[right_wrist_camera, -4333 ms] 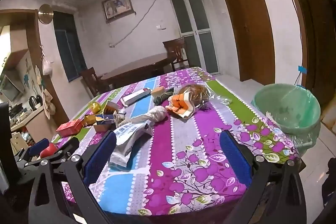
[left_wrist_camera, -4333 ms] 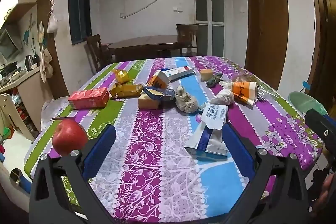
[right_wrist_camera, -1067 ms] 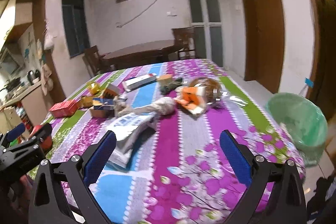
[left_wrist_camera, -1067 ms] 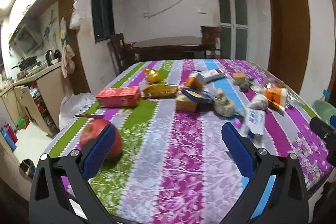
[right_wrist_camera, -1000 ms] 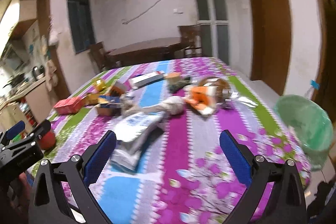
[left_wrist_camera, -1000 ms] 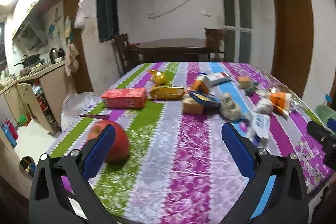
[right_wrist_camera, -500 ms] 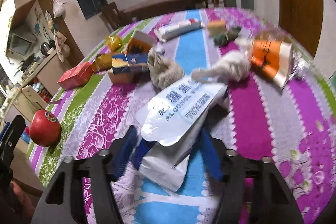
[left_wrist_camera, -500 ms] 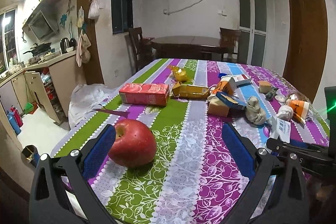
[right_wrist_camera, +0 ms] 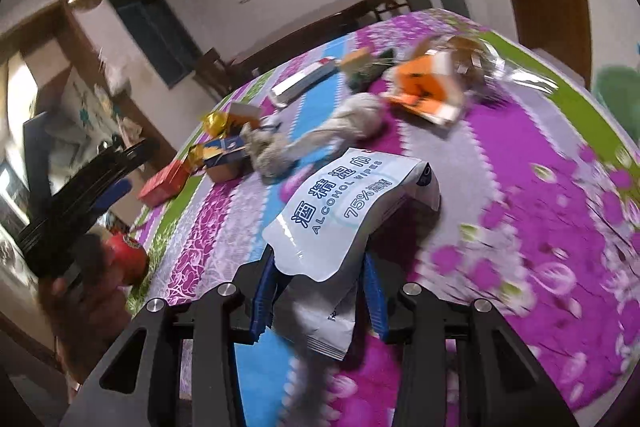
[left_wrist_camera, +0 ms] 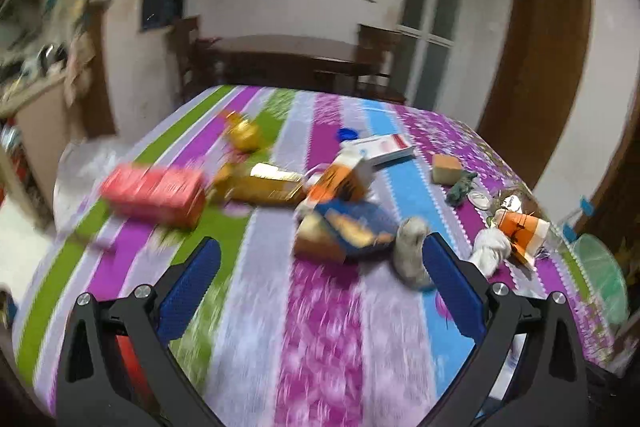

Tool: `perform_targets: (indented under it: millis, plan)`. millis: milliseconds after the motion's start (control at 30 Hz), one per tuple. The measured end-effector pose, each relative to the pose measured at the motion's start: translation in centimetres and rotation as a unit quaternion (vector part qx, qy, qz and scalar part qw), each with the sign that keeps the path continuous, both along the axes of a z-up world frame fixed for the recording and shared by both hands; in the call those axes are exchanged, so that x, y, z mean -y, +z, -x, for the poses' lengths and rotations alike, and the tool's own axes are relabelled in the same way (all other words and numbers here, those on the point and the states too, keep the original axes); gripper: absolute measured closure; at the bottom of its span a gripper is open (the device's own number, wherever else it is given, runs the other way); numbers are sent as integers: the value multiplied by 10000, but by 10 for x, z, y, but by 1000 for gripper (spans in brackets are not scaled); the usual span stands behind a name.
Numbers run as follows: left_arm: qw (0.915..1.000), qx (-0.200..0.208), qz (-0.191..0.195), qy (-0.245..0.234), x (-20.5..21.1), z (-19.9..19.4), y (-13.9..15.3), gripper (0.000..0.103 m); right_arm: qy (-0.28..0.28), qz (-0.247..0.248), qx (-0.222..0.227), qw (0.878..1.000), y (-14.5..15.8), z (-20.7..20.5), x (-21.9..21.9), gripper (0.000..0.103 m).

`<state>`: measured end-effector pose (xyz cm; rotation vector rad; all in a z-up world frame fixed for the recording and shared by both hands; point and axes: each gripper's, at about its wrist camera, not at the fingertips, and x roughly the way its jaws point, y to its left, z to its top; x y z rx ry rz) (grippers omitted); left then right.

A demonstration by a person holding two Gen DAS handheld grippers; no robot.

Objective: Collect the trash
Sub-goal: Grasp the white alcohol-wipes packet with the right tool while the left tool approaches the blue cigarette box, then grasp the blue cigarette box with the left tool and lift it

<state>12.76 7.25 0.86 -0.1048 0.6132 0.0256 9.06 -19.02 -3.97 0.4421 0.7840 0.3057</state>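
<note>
A white alcohol wipes pack (right_wrist_camera: 344,203) lies on the striped tablecloth (right_wrist_camera: 540,227), its top flap curled up. My right gripper (right_wrist_camera: 320,291) has its jaws closing, and the blue pads (right_wrist_camera: 262,291) press the pack's lower end from both sides. My left gripper (left_wrist_camera: 320,283) hangs open above the cloth with nothing between its fingers. Just ahead of it lie a blue-and-tan box (left_wrist_camera: 344,231) and a grey cloth wad (left_wrist_camera: 412,255). The picture in the left wrist view is blurred.
A green-lined trash bin (left_wrist_camera: 600,275) stands off the table's right side. On the table lie a red box (left_wrist_camera: 154,195), a gold wrapper (left_wrist_camera: 264,183), an orange cup wrapper (left_wrist_camera: 520,231) and a white tissue wad (left_wrist_camera: 492,251). A red apple (right_wrist_camera: 128,259) sits near the left edge.
My right gripper dropped onto the wipes pack and its jaws narrowed around it. My left gripper swung right, away from the apple, toward the boxes in the middle.
</note>
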Motion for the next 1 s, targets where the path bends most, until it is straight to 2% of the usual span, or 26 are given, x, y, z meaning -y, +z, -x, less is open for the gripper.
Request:
perform_targets:
  millis: [67, 133, 267, 367, 433, 467, 500, 533, 567, 633, 733, 900, 967, 1000]
  plan:
    - [9997, -169, -55, -179, 5, -24, -5, 6, -66, -86, -24, 9999, -2, 3, 10, 61]
    - [9987, -314, 127, -372, 7, -42, -9, 6, -76, -149, -39, 9999, -4, 5, 17, 60]
    - [9985, -462, 21, -294, 10, -77, -19, 6, -56, -219, -29, 9997, -6, 6, 21, 60]
    - [9969, -694, 112, -344, 7, -94, -28, 8, -37, -209, -3, 9998, -7, 7, 21, 60]
    - [9939, -873, 237, -634, 12, -96, -35, 42, -43, -221, 5, 9997, -8, 8, 22, 60]
    - [9931, -946, 191, -673, 15, -95, -38, 51, -54, -228, 7, 9997, -9, 7, 22, 60]
    - [9929, -963, 163, -674, 16, -93, -41, 74, -66, -232, 8, 9997, -10, 8, 23, 60]
    - [9922, -995, 182, -729, 17, -89, -45, 87, -84, -245, 7, 9997, -10, 10, 26, 60]
    - [9917, -964, 313, -793, 16, -83, -46, 89, -101, -267, 8, 9996, -11, 11, 27, 60]
    - [9913, -886, 472, -853, 14, -71, -46, 103, -121, -270, 14, 9996, -10, 14, 30, 60]
    - [9902, -758, 576, -1025, 15, -43, -39, 103, -127, -252, 44, 9996, -9, 17, 31, 60]
    - [9875, -667, 463, -1351, 17, 0, -31, 103, -145, -226, 64, 9996, -8, 21, 33, 60]
    - [9905, -542, 4, -1260, 23, 1, -26, 103, -135, -242, 39, 9996, -10, 20, 33, 60]
    - [9900, -455, -388, -1280, 30, -3, -25, 101, -121, -257, 33, 9996, -11, 19, 32, 60]
